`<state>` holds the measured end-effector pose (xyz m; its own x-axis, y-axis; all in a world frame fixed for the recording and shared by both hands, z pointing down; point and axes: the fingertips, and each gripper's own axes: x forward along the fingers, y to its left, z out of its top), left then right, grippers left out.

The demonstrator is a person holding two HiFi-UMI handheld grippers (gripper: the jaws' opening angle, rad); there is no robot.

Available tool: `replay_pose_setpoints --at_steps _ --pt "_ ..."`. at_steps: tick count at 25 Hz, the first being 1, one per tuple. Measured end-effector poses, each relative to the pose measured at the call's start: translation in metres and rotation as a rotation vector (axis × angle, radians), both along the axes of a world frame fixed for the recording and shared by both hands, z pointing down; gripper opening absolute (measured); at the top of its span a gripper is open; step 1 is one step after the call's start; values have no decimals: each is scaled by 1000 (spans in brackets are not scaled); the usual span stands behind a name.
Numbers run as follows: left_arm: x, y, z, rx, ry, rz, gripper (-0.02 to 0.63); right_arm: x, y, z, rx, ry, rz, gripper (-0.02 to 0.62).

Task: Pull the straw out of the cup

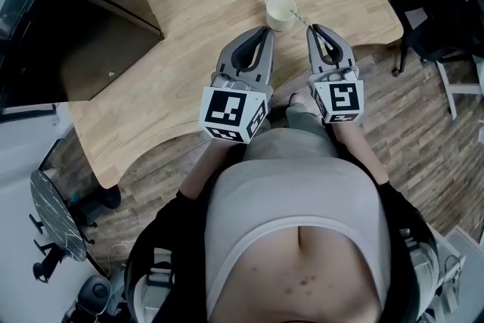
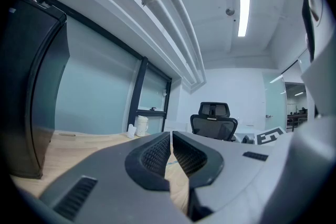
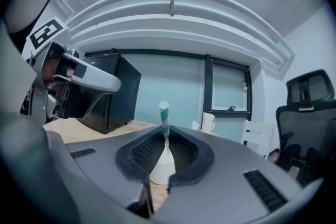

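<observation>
We pinch the straw above the cup with our right gripper; pulling sideways could tip the cup

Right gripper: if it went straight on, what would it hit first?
Likely the cup, just beyond the right gripper, whose tips pinch the straw; from overhead it might slip past the rim.

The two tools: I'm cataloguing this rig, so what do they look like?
The left tool and right tool are grey, tapered two-jaw shells with black ribbed pads; each carries a white cube with black square markers. The person wears a pale top.
</observation>
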<state>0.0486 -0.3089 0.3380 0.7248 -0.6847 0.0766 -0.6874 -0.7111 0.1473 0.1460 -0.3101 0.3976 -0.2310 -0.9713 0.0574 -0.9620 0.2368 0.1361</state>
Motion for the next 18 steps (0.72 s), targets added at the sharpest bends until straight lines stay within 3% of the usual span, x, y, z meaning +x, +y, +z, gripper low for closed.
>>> replay_pose_setpoints --at_steps 18 --pt "-6 26 7 -9 -11 120 18 -4 39 -17 35 -17 129 43"
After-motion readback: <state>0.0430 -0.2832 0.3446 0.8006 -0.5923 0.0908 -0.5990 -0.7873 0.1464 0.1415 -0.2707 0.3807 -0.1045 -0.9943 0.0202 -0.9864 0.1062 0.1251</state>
